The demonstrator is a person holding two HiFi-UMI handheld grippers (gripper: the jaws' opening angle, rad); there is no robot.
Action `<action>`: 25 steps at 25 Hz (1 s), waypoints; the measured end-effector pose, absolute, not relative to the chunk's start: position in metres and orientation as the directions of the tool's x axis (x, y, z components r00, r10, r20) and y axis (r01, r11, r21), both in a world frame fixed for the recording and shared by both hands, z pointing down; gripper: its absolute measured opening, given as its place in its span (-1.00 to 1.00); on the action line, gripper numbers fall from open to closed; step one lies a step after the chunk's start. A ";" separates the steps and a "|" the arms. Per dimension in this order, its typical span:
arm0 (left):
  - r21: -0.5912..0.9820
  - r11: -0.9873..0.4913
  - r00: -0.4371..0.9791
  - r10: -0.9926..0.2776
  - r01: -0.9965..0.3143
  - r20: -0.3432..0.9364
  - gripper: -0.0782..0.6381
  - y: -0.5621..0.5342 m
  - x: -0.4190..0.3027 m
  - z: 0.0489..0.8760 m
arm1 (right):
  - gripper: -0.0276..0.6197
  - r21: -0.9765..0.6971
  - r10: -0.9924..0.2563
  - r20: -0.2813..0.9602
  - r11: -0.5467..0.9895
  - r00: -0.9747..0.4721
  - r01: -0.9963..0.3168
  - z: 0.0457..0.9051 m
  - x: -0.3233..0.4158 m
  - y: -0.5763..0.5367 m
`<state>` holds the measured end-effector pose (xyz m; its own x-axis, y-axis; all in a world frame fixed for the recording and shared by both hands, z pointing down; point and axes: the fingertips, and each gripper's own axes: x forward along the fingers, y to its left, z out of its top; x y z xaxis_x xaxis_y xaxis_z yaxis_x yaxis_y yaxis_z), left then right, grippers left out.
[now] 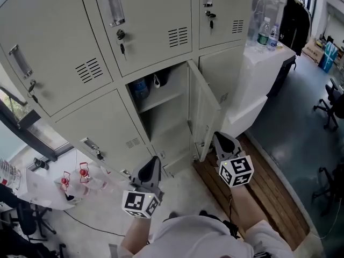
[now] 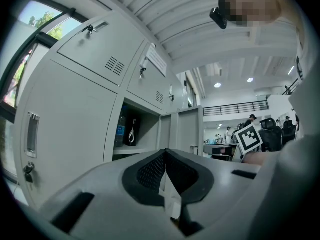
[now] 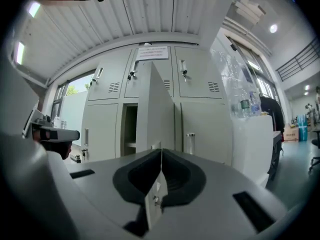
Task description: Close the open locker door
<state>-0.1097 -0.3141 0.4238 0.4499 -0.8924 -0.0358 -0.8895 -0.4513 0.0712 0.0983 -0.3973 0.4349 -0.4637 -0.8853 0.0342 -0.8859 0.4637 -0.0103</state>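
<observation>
Locker door point(image 1: 204, 109), flat grey sheet metal, hangs open; left gripper point(image 1: 152, 166) and right gripper point(image 1: 221, 141) jaws pressed together.

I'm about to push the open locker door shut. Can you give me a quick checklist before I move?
1. Open locker door swung out, hinged on the right side of the opening: ok.
2. Doorway free: bottle and black bag sit back on the shelf: ok.
3. Right hand-held gripper shut, empty, nearest the door: ok.
4. Left hand-held gripper shut, empty, off to the side of the doorway: ok.
5. Right hand-held gripper touching the door: cannot tell.
6. Latch ready to catch: cannot tell.
</observation>
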 end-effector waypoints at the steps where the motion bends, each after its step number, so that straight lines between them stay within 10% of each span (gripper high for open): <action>1: 0.072 -0.450 0.448 -0.893 -0.890 -0.036 -0.76 -0.313 -0.113 0.424 | -0.88 -0.013 -0.879 0.032 0.476 -0.476 -0.880 0.434 0.089 -0.395; 25: 0.097 -0.264 0.261 -0.964 -0.960 -0.048 -0.76 -0.282 -0.233 0.425 | -0.88 -0.005 -0.731 0.034 0.682 -0.682 -0.731 0.430 -0.096 -0.419</action>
